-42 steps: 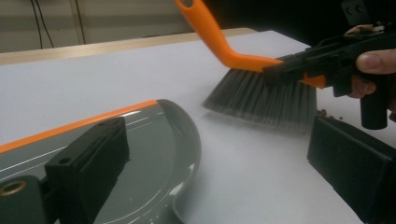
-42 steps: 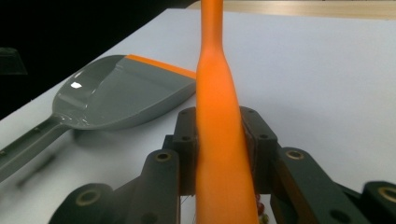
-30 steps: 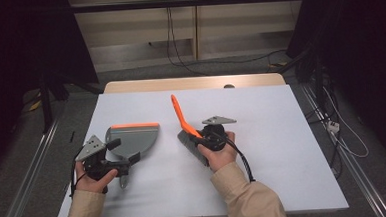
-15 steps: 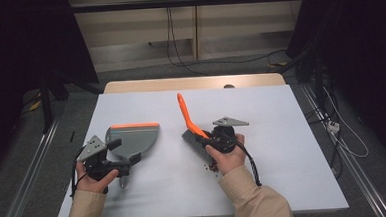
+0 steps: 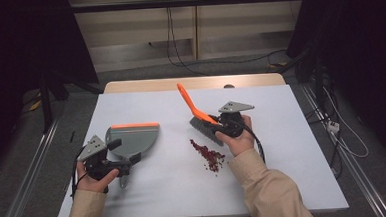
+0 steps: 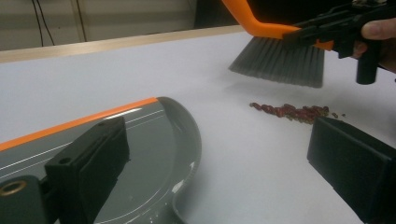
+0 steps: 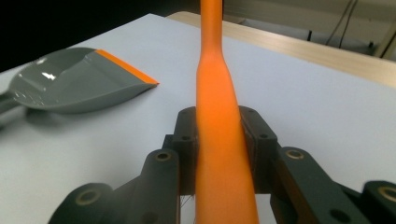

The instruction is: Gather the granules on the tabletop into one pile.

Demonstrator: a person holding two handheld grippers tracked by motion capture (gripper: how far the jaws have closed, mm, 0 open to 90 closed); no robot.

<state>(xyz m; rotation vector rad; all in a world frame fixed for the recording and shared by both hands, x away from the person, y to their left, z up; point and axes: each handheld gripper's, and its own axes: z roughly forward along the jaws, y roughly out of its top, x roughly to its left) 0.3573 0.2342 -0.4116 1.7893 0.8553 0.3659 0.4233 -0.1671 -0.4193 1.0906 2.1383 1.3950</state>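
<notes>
- Two hand-held grippers work over a white table (image 5: 284, 174); we see the person's beige sleeves coming in from the bottom of the high view.
- Right gripper (image 5: 221, 128) is clamped on the orange plastic handle of a small brush with grey bristles (image 5: 203, 128); in the right gripper view the handle (image 7: 219, 140) runs straight up between the two black pads, pressed from both sides.
- We see the brush held tilted, its handle pointing up and away toward the far edge, its bristles down, just beyond the pile.
- In the left gripper view the bristles (image 6: 280, 60) hang clear above the table surface, not touching it.
- Small pile of dark red crumbs (image 5: 208, 155) lies on the table, just in front of the right hand, between the brush and the near edge.
- Grey plastic dustpan with an orange front lip (image 5: 132, 139) lies flat on the table, left of the pile and well apart from it.
- Left gripper (image 5: 118, 165) is at the dustpan's near end, by its handle; in the left gripper view the jaws stand wide apart, one over the pan (image 6: 154, 154), the other toward the crumbs.
- We cannot tell whether the left gripper actually holds the dustpan handle.
</notes>
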